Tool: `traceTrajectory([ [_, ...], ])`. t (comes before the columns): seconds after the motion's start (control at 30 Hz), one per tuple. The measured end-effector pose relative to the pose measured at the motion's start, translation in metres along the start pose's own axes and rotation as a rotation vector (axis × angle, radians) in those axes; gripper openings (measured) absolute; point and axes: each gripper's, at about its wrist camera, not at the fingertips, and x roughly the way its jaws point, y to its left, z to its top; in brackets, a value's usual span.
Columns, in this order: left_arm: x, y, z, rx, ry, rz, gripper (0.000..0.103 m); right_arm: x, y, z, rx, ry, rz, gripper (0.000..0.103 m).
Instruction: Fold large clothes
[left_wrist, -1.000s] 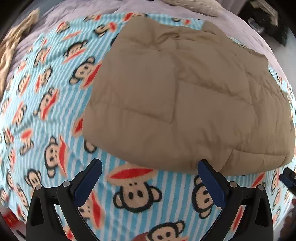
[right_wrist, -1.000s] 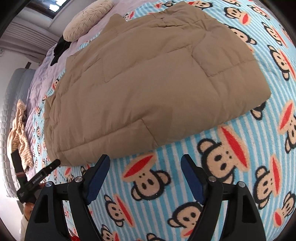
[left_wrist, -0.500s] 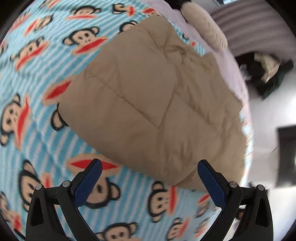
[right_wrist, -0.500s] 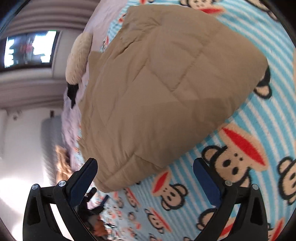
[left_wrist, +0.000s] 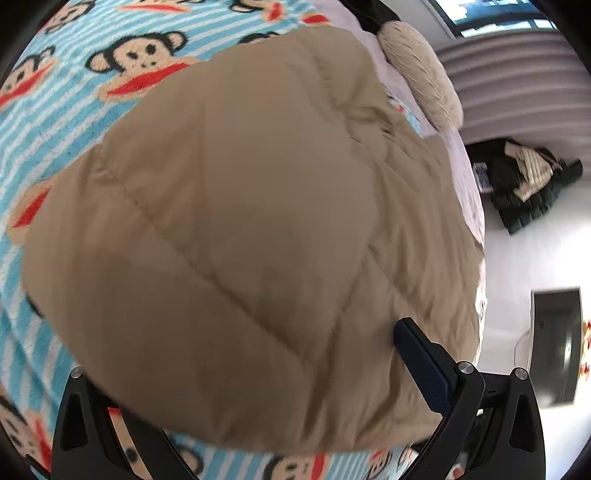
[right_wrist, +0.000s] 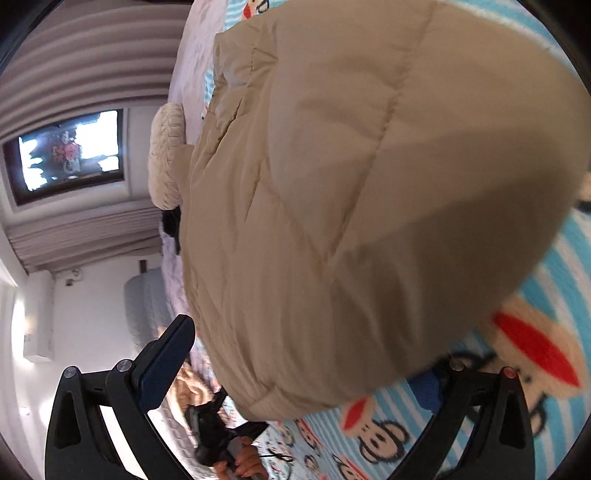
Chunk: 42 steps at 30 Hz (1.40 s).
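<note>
A tan quilted puffer garment (left_wrist: 240, 229) lies folded on a blue striped monkey-print blanket (left_wrist: 55, 81). In the left wrist view my left gripper (left_wrist: 258, 391) is open, its jaws straddling the garment's near edge; the right finger (left_wrist: 421, 365) rests over the fabric and the left finger is hidden under it. In the right wrist view the garment (right_wrist: 351, 184) fills the frame. My right gripper (right_wrist: 306, 373) is open around its near edge, with the left finger (right_wrist: 166, 365) beside it and the right finger mostly hidden under the fabric.
A cream pillow (left_wrist: 421, 70) lies at the head of the bed, also in the right wrist view (right_wrist: 166, 155). Dark clothes (left_wrist: 524, 184) lie heaped on the white floor. The other hand-held gripper (right_wrist: 221, 435) shows low in the right wrist view.
Both grippers have tilted and closed in on the garment. Its near edge now lies between each pair of open jaws, where before it lay ahead of them.
</note>
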Motion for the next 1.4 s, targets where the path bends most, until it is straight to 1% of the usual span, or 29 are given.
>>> traceTrajectory([
  [0.1, 0.008, 0.001, 0.005, -0.026, -0.009, 0.011, 0.102, 0.013, -0.007, 0.004, 0.037, 0.002, 0.07, 0.102],
  [0.13, 0.008, 0.0, 0.005, -0.017, -0.01, 0.013, 0.085, 0.015, -0.009, 0.005, 0.051, -0.002, 0.077, 0.099],
  [0.17, 0.008, -0.003, 0.004, -0.005, -0.003, 0.006, 0.074, 0.017, -0.012, 0.006, 0.068, -0.007, 0.07, 0.091],
  [0.2, 0.007, -0.006, 0.005, 0.009, 0.009, -0.009, 0.057, 0.018, -0.015, 0.007, 0.086, -0.006, 0.059, 0.083],
  [0.23, 0.007, -0.011, 0.003, 0.018, 0.006, -0.015, 0.044, 0.02, -0.017, 0.007, 0.101, -0.001, 0.05, 0.061],
  [0.27, 0.005, -0.017, 0.003, 0.033, 0.003, -0.019, 0.038, 0.022, -0.02, 0.007, 0.114, 0.006, 0.05, 0.048],
  [0.3, -0.001, -0.021, 0.002, 0.063, -0.004, -0.017, 0.03, 0.022, -0.021, 0.006, 0.118, 0.003, 0.059, 0.043],
  [0.33, -0.006, -0.026, 0.001, 0.088, -0.011, -0.015, 0.024, 0.021, -0.02, 0.004, 0.111, 0.001, 0.061, 0.034],
  [0.37, -0.011, -0.031, 0.0, 0.115, -0.018, -0.011, 0.023, 0.019, -0.017, 0.002, 0.096, -0.003, 0.062, 0.029],
  [0.47, -0.032, -0.044, -0.009, 0.212, -0.04, -0.001, 0.022, 0.013, -0.009, -0.004, 0.06, -0.004, 0.079, 0.023],
  [0.53, -0.047, -0.05, -0.018, 0.271, -0.045, 0.001, 0.022, 0.007, -0.005, -0.009, 0.041, -0.005, 0.082, 0.023],
  [0.73, -0.08, -0.054, -0.036, 0.339, -0.015, -0.021, 0.022, -0.022, -0.003, -0.043, 0.006, -0.002, 0.064, 0.022],
  [0.8, -0.096, -0.045, -0.052, 0.365, 0.006, -0.017, 0.022, -0.034, -0.009, -0.062, 0.013, -0.006, 0.053, 0.022],
  [0.97, -0.12, -0.018, -0.093, 0.368, 0.073, -0.011, 0.022, -0.058, -0.026, -0.103, 0.036, -0.008, 0.022, 0.022],
  [1.1, -0.139, 0.005, -0.13, 0.353, 0.112, 0.02, 0.022, -0.078, -0.048, -0.138, 0.065, 0.021, -0.011, 0.022],
  [1.23, -0.146, 0.026, -0.161, 0.327, 0.117, 0.066, 0.023, -0.091, -0.069, -0.159, 0.101, 0.038, -0.025, 0.023],
  [1.3, -0.143, 0.036, -0.173, 0.296, 0.111, 0.117, 0.023, -0.09, -0.078, -0.158, 0.116, 0.05, -0.039, 0.024],
  [1.37, -0.143, 0.04, -0.181, 0.279, 0.094, 0.178, 0.028, -0.087, -0.085, -0.158, 0.139, 0.069, -0.059, 0.029],
  [1.4, -0.146, 0.038, -0.182, 0.28, 0.082, 0.219, 0.034, -0.086, -0.085, -0.158, 0.139, 0.079, -0.072, 0.033],
])
